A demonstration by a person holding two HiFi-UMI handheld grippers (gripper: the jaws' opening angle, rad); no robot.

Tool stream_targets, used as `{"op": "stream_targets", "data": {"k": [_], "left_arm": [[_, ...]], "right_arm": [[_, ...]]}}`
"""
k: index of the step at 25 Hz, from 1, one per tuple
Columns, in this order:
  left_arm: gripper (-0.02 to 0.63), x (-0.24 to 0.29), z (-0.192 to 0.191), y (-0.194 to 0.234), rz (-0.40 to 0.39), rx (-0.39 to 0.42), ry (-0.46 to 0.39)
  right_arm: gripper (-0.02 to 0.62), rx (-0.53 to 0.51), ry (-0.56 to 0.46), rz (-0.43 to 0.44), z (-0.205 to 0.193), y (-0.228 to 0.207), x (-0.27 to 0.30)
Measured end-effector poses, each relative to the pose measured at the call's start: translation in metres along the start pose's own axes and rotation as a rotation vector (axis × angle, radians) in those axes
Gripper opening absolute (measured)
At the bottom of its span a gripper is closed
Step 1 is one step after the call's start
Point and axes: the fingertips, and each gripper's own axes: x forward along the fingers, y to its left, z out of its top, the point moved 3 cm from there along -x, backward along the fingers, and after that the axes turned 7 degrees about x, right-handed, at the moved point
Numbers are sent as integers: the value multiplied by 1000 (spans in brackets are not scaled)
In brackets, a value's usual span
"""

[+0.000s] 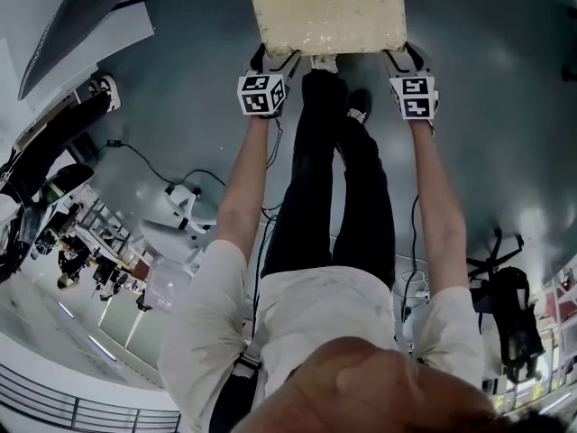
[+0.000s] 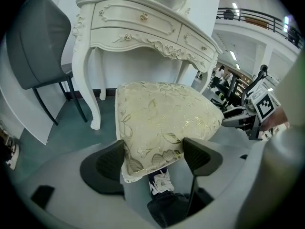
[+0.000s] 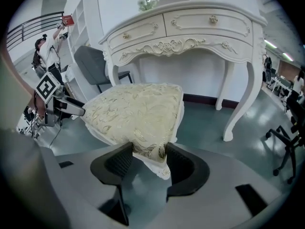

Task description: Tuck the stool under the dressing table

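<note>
The stool [image 1: 325, 12] has a cream cushion with a gold leaf pattern and lies at the top of the head view, just beyond the person's feet. My left gripper [image 1: 275, 59] is shut on its near left corner and my right gripper [image 1: 401, 59] on its near right corner. In the left gripper view the jaws [image 2: 155, 159] pinch the cushion corner [image 2: 162, 118]. The right gripper [image 3: 148, 161] pinches the other corner [image 3: 136, 111]. The white carved dressing table [image 2: 138, 25] [image 3: 190, 27] stands just behind the stool, with an open gap between its legs.
A grey chair [image 2: 40, 42] [image 3: 93, 61] stands to the left of the table. A black office chair [image 3: 290, 137] is at the right. Cables [image 1: 171, 174] trail over the floor at the left. A person [image 3: 47, 51] stands by a white shelf [image 3: 83, 23].
</note>
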Motion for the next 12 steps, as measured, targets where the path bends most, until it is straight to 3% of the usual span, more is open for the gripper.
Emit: {"op": "stream_targets", "data": {"k": [12], "left_arm": [[390,34,63,26,-18,17,-31]], "right_arm": [[250,15,-42,-49,57,-28,24]]}}
